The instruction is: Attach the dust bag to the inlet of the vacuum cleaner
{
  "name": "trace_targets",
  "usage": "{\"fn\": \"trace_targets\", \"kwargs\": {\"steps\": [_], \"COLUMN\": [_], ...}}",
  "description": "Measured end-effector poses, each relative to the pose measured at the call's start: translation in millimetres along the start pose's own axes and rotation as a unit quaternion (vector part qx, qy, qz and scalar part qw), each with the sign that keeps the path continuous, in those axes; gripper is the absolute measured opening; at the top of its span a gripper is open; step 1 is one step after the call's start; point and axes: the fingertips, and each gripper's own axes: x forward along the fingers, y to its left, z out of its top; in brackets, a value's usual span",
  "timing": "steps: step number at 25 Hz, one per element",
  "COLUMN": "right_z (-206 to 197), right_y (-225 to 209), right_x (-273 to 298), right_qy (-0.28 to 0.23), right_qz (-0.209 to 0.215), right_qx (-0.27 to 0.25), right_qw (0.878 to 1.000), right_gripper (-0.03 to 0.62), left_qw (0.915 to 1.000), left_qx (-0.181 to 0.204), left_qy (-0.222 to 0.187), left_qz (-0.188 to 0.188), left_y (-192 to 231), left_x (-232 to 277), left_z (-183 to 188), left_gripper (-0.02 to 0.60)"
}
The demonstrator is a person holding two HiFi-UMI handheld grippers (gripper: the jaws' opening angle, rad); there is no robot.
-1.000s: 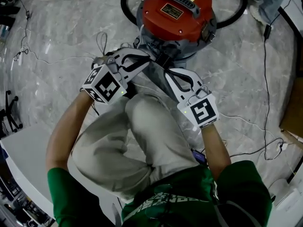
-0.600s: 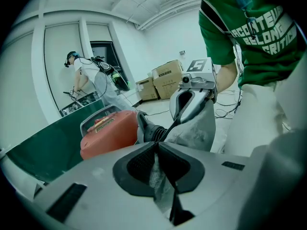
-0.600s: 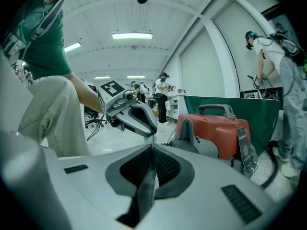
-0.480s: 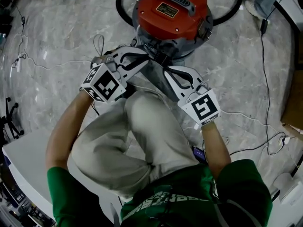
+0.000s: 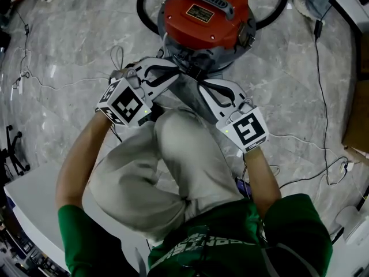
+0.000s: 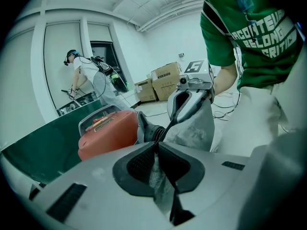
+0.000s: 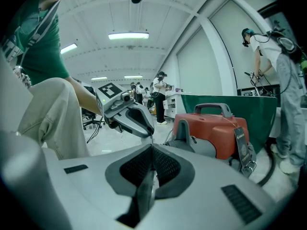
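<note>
Both tools, the left gripper (image 5: 179, 74) and right gripper (image 5: 203, 86), are clamping fully shut on the grey dust bag (image 6: 201, 126), holding it right at the inlet (image 6: 145, 130) of the red vacuum cleaner (image 5: 206, 13); uneven pulling may be letting thin fabric slip free.

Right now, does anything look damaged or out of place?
Nothing stands out. The dust bag, pinched by the left gripper and right gripper beside the vacuum cleaner, is dust-smeared but shows no tear.

We read only "BELONG" on the green shirt (image 6: 263, 32); the labels (image 5: 203, 14) on the vacuum (image 5: 180, 23) are too small for us.
</note>
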Motion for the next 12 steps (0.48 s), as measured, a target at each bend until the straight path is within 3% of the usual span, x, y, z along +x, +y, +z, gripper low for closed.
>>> {"fn": "trace_targets", "kwargs": {"steps": [8, 12], "right_z": [0.3, 1.3], "right_y": [2.4, 2.2], "right_x": [-0.7, -1.1], "right_qy": [0.014, 0.002], "right_qz": [0.002, 0.01], "right_qx": [-0.028, -0.035], "right_qw": [1.0, 0.999], "right_gripper": [0.015, 0.015], "left_qw": [0.9978, 0.989], "left_qx": [-0.026, -0.081], "left_qy": [-0.011, -0.013], "left_qz": [-0.06, -0.123], "left_y": [2.1, 1.2], "left_x": [0.8, 1.4], "left_z": [4.6, 3.5], "left_gripper": [0.026, 0.025]}}
